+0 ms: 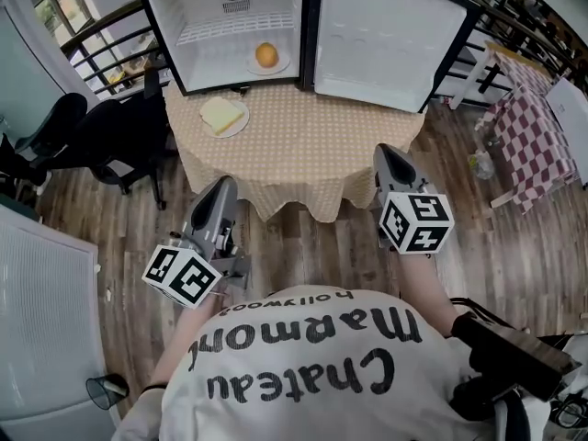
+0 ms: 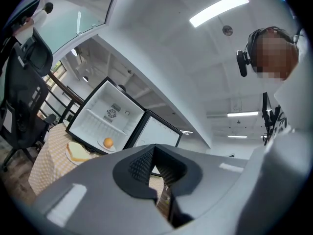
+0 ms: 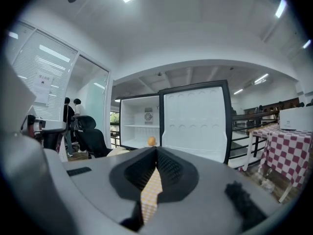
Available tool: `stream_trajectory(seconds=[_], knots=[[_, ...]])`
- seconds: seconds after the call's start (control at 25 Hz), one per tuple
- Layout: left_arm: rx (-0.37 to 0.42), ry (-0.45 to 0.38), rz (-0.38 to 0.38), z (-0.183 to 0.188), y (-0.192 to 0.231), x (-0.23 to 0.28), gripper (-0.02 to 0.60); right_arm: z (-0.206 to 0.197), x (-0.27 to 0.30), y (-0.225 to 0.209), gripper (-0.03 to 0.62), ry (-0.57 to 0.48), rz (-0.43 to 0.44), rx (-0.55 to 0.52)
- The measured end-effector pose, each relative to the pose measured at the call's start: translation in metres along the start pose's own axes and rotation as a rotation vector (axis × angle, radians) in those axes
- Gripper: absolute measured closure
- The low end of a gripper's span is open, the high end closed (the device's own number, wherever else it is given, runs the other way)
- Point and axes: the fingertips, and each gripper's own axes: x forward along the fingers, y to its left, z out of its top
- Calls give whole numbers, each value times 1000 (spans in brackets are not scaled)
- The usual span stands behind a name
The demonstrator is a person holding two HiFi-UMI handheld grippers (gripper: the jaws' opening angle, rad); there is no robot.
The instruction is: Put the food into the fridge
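The small fridge (image 1: 230,26) stands open on the table's far side, its door (image 1: 381,35) swung to the right. Inside it an orange (image 1: 266,55) rests on a white plate. A slice of bread (image 1: 223,115) lies on another plate on the dotted tablecloth (image 1: 303,154), just in front of the fridge. My left gripper (image 1: 220,189) and right gripper (image 1: 390,156) hover near the table's front edge, both shut and holding nothing. The left gripper view shows the orange (image 2: 108,142) and the bread (image 2: 78,152). In the right gripper view the orange (image 3: 151,141) is also seen.
Black office chairs (image 1: 110,136) stand left of the table. A table with a red checked cloth (image 1: 528,136) is at the right, and a white cabinet (image 1: 46,320) at the near left. A railing runs behind the fridge. Two people (image 3: 71,116) stand far off.
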Motion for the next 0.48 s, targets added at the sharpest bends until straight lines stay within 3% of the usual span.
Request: stream_trajectory(seconds=[0.48], knots=[[2,-18,27,0,0,-13,574,3,-3,7,579,-2,16,-24]])
